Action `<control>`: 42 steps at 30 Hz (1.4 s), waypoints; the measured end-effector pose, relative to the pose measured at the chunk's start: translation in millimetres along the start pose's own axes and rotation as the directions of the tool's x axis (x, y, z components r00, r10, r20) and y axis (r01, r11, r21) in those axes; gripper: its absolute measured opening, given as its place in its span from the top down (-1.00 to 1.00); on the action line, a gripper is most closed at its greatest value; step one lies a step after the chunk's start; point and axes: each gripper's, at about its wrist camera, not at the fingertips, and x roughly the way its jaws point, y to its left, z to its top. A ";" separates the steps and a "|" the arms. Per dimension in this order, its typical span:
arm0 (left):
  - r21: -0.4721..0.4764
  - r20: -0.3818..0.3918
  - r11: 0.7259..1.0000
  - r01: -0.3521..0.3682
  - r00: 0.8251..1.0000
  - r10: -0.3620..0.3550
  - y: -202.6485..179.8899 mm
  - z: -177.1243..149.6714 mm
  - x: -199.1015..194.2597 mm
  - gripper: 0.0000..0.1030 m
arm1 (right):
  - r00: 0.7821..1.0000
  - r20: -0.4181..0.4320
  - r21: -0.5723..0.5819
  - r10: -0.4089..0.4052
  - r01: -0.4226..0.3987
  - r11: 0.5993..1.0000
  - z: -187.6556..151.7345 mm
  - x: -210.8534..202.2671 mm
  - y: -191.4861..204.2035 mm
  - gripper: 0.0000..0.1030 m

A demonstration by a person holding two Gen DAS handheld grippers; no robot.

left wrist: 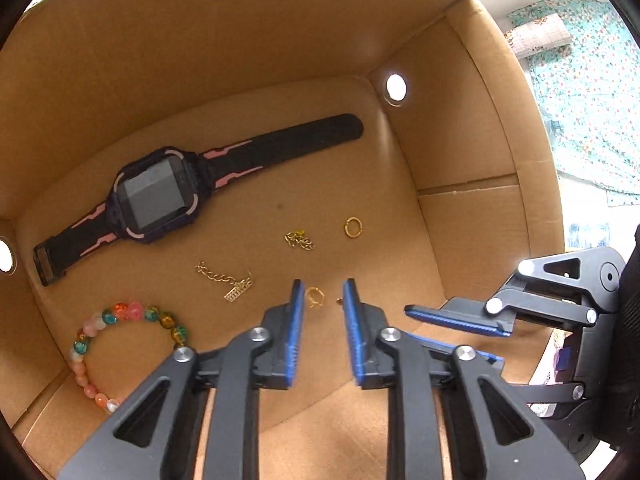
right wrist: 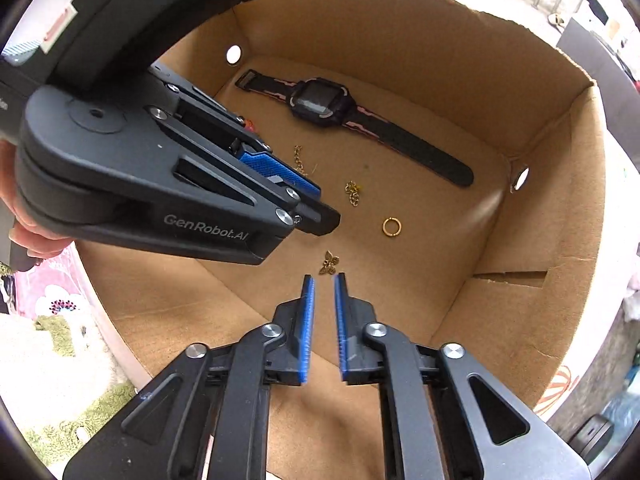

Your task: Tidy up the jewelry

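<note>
Both grippers point down into a cardboard box point(left wrist: 240, 60). My left gripper point(left wrist: 324, 292) stands open a little, and a small gold ring point(left wrist: 314, 296) lies on the floor between its tips, untouched. My right gripper point(right wrist: 324, 280) has a narrow gap with nothing in it; a bronze butterfly charm point(right wrist: 329, 263) lies just past its tips. Further in lie a gold hoop point(right wrist: 391, 226), a crumpled chain point(left wrist: 299, 240), a chain with a tag point(left wrist: 224, 280), a bead bracelet point(left wrist: 120, 320) and a black-and-pink watch point(left wrist: 160, 196).
The box walls point(right wrist: 540, 160) rise high on all sides, with round holes point(left wrist: 396, 87) in two corners. The two grippers are close together, the right gripper point(left wrist: 416, 324) just right of the left one. A hand point(right wrist: 24, 208) holds the left gripper's body. Carpet and patterned fabric point(left wrist: 592, 100) lie outside the box.
</note>
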 end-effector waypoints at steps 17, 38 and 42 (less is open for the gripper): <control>0.042 0.382 0.998 -0.054 0.924 0.034 -7.3 -68.8 -97.1 -0.38 | 0.897 0.441 0.220 -0.036 -0.069 0.973 -62.3 -108.7 -12.2 0.14; -0.046 0.650 0.948 -0.314 0.711 0.268 -9.0 -272.7 -73.8 -0.89 | 0.900 0.418 0.473 -0.127 -0.096 0.876 -170.7 -58.4 49.5 -0.21; -0.001 0.655 0.949 -0.314 0.717 0.238 -10.3 -276.0 -40.2 -0.86 | 0.913 0.394 0.519 -0.108 -0.124 0.846 -166.8 -36.5 45.7 -0.21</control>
